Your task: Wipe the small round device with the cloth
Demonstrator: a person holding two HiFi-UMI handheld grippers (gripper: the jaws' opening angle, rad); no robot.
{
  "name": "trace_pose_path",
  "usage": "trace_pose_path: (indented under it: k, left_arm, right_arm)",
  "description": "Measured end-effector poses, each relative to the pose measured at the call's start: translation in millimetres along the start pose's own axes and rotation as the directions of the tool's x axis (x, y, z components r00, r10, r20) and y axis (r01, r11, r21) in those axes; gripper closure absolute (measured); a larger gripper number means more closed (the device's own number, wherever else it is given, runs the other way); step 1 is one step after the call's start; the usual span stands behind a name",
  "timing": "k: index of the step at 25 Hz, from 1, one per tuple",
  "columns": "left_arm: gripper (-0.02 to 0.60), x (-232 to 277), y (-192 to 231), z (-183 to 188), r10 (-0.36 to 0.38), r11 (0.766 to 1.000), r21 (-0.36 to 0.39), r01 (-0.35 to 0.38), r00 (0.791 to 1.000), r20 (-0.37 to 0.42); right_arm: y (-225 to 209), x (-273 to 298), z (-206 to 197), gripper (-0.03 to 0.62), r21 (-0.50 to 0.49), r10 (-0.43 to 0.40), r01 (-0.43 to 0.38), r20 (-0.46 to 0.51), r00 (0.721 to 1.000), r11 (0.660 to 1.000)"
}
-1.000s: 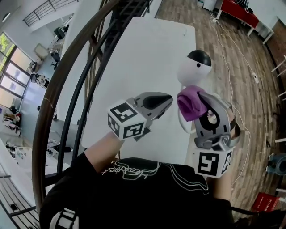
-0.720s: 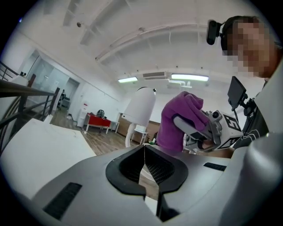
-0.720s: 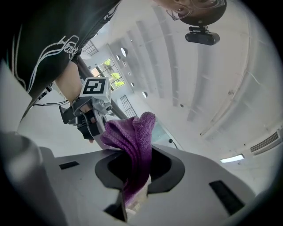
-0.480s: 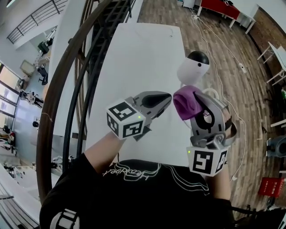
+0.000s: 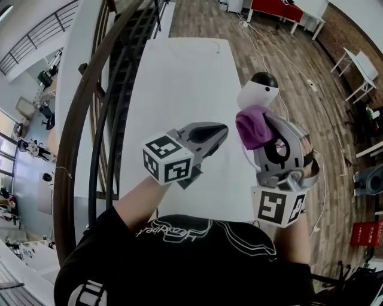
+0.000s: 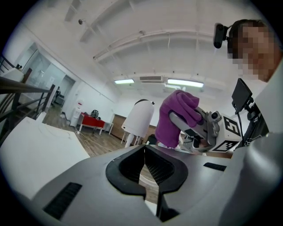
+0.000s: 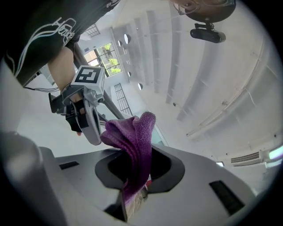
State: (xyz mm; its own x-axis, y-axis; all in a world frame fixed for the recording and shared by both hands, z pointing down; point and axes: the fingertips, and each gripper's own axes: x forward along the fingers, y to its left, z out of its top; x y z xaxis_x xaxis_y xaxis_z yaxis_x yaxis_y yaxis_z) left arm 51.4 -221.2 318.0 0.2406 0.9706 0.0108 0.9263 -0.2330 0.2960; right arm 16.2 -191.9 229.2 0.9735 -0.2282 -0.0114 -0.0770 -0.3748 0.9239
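Observation:
The small round device [image 5: 258, 91] is white with a black cap and stands near the right edge of the white table [image 5: 179, 77]; in the left gripper view the device [image 6: 138, 119] rises beyond the jaws. My right gripper [image 5: 256, 134] is shut on a purple cloth [image 5: 254, 127], held up just short of the device. The cloth [image 7: 132, 145] bunches out between the jaws in the right gripper view, and the cloth [image 6: 176, 118] also shows in the left gripper view. My left gripper [image 5: 222, 131] hovers left of it, shut and holding nothing.
A dark curved stair railing [image 5: 90, 137] runs along the table's left side. Wooden floor [image 5: 299, 66] with a white cable lies to the right, with a red bench [image 5: 272, 7] at the far end. The person's black-shirted body [image 5: 179, 257] fills the bottom.
The right gripper with the cloth has moved up closer to the device. The head view has shifted a little. The left gripper has stayed about where it was.

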Motion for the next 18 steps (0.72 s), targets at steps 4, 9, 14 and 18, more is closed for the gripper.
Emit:
trace_pose_path:
  k: [4, 9, 14, 18]
  left_arm:
    - [0.572, -6, 2, -1, -0.023, 1.0, -0.003, 0.023, 1.0, -0.013]
    - [0.572, -8, 5, 1, -0.056, 0.998, -0.025, 0.055, 0.998, -0.014]
    - [0.572, -14, 10, -1, -0.058, 0.998, -0.033, 0.057, 0.998, -0.015]
    - [0.572, -13, 7, -3, -0.059, 0.998, -0.039, 0.059, 0.998, -0.021]
  right_arm:
    - [-7, 8, 5, 0.533, -0.021, -0.029, 0.029, -0.025, 0.999, 0.999]
    - [-19, 18, 10, 0.533, -0.039, -0.07, 0.069, -0.03, 0.997, 0.997]
    - [-25, 28, 6, 0.533, -0.081, -0.11, 0.105, -0.07, 0.991, 0.991]
    - [-26, 34, 4, 0.533, -0.088, -0.122, 0.114, -0.091, 0.988, 0.99]
